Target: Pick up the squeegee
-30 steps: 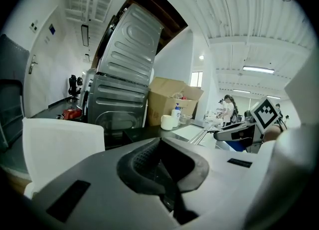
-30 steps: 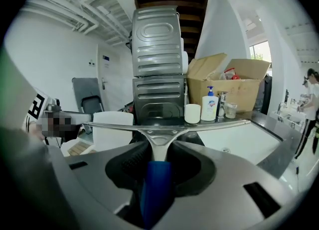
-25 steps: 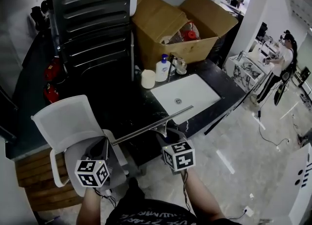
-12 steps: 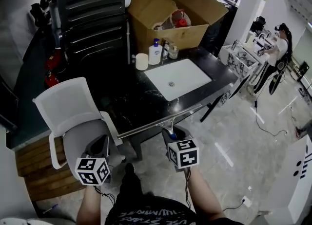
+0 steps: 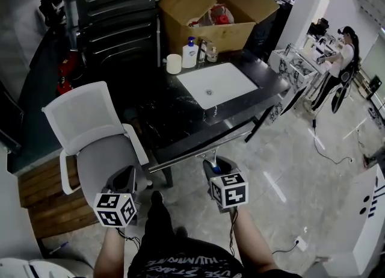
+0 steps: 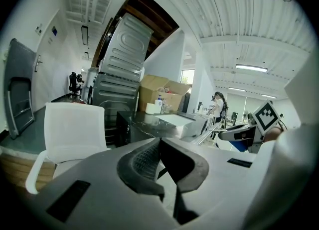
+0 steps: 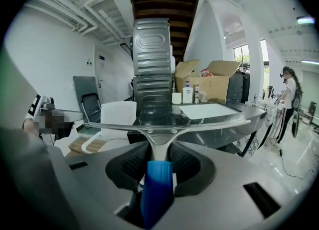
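The squeegee (image 5: 198,145) is a long metal blade bar on a blue handle (image 7: 157,189). My right gripper (image 5: 212,163) is shut on it by the neck and handle, and holds it off the surface just before the near edge of the black table (image 5: 162,123). In the right gripper view the bar (image 7: 164,126) runs level across the picture above the pads (image 7: 124,164). My left gripper (image 5: 125,177) hangs lower left, over the white chair (image 5: 84,126). Its jaws (image 6: 160,144) are shut with nothing between them.
On the table lie a white sink basin (image 5: 216,84), a soap bottle (image 5: 189,53) and a white cup (image 5: 174,64), with an open cardboard box (image 5: 210,12) behind. A tall dark machine (image 5: 114,6) stands at the back left. A person (image 5: 343,54) stands far right on the tiled floor (image 5: 301,174).
Both grippers have drawn back from the table. The squeegee, which was over the table top near the sink, now hangs in front of the table's near edge, still in the right gripper.
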The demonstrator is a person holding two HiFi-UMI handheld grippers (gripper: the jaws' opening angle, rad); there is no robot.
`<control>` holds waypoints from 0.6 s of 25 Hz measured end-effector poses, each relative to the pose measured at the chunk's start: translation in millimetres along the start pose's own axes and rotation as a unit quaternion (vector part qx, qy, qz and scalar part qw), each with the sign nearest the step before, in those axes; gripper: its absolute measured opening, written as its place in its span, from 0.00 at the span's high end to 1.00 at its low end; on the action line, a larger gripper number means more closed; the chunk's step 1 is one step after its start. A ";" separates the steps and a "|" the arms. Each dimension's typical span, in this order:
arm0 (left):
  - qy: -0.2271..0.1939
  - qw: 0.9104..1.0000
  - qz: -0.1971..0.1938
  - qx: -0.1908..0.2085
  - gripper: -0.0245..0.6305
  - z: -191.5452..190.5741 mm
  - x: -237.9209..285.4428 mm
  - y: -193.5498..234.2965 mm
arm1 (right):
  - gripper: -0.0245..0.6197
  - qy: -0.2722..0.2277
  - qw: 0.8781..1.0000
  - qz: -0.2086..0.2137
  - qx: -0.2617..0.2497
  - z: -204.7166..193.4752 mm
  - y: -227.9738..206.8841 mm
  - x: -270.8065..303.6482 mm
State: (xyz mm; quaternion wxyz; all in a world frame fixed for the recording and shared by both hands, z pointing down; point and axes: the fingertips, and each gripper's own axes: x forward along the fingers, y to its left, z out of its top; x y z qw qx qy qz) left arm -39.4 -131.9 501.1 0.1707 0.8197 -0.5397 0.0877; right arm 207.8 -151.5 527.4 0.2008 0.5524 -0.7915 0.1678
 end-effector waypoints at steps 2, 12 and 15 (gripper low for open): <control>0.000 1.000 0.000 -0.001 0.93 -4.7 -3.4 -2.7 | 0.72 0.002 1.000 -0.001 0.002 -7.5 -0.4 -4.0; -0.002 1.000 0.001 -0.009 0.93 -11.6 -21.9 -2.7 | 0.73 0.005 1.000 0.000 0.004 -17.0 4.2 -12.1; -0.004 1.000 0.003 -0.007 0.93 -10.4 -26.6 -0.9 | 0.73 0.004 1.000 0.002 0.004 -16.5 8.1 -13.7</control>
